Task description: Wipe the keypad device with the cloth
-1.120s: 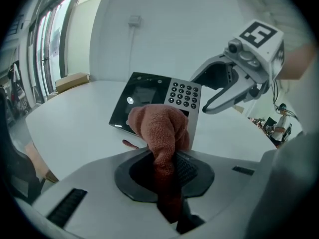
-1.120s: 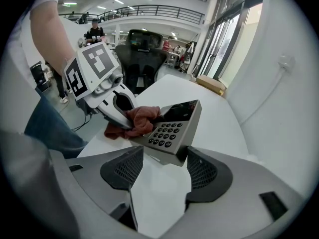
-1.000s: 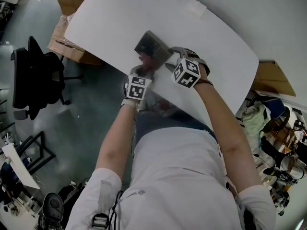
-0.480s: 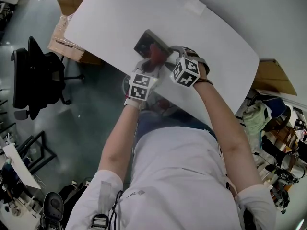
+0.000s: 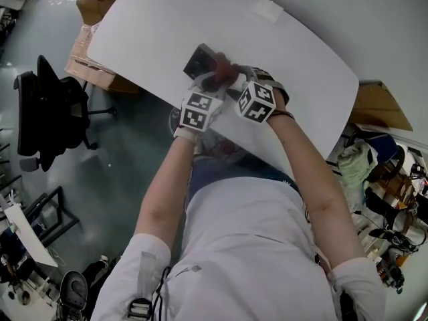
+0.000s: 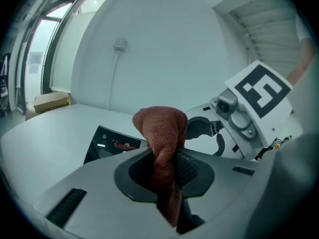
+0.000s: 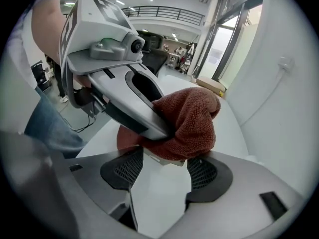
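Left tongs (image 6: 167, 171) are pinched tight on the cloth (image 6: 162, 128), whose red-brown hump stands up out of the closed jaws and hides where it meets the surface below. Right tongs (image 7: 164, 171) have their jaws set apart with the pale end of the keypad (image 6: 107, 143) filling the gap between the pads, so they look clamped on that end to steady it, though how firmly they press cannot be told. The keypad lies flat on the white table (image 5: 154, 25), near the edge on the person's side. Its long axis runs crosswise to the left tongs. One end sits in the right tongs, just beside and right of the cloth. The bare dark face stretches away to the left, toward the open table. In the right gripper view the cloth bulges over the held end, with the left tongs coming in from the upper left. The two tools are therefore crowded together at one end of the keypad. What the coming move seems to turn on is this: most of the uncovered face lies left of the cloth as the left tongs see it. A wiping stroke would likely run leftward along the long axis, away from the right tongs. The left tongs are the nearer tool to that bare part, while the right ones serve only as an anchor.
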`<action>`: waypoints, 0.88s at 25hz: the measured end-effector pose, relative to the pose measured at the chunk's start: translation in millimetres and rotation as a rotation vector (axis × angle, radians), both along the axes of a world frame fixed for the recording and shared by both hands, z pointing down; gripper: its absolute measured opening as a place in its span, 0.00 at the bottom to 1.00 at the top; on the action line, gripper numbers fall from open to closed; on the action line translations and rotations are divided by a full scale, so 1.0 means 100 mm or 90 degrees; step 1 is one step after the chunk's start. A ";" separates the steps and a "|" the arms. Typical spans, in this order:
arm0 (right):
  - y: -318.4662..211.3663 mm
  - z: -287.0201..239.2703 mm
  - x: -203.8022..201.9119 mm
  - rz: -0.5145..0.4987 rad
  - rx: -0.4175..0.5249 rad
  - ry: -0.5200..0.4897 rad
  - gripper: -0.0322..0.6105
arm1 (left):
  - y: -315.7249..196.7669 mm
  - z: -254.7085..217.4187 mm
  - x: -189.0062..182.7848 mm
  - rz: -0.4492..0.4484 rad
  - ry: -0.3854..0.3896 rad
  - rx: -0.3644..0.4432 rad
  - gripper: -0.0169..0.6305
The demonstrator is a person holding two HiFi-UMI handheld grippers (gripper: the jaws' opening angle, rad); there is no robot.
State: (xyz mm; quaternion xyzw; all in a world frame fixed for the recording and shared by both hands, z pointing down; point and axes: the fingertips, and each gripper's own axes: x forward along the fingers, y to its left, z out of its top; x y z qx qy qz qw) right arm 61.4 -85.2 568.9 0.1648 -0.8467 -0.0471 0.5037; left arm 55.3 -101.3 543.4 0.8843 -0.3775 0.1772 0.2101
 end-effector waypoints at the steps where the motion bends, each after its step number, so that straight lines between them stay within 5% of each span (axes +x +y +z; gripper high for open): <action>1: 0.00 0.00 0.00 0.000 0.000 0.000 0.43 | 0.01 0.02 -0.01 -0.001 0.002 -0.002 0.12; 22: 0.02 -0.03 0.01 0.012 0.002 -0.009 0.43 | 0.17 0.19 -0.11 -0.004 -0.004 -0.010 0.12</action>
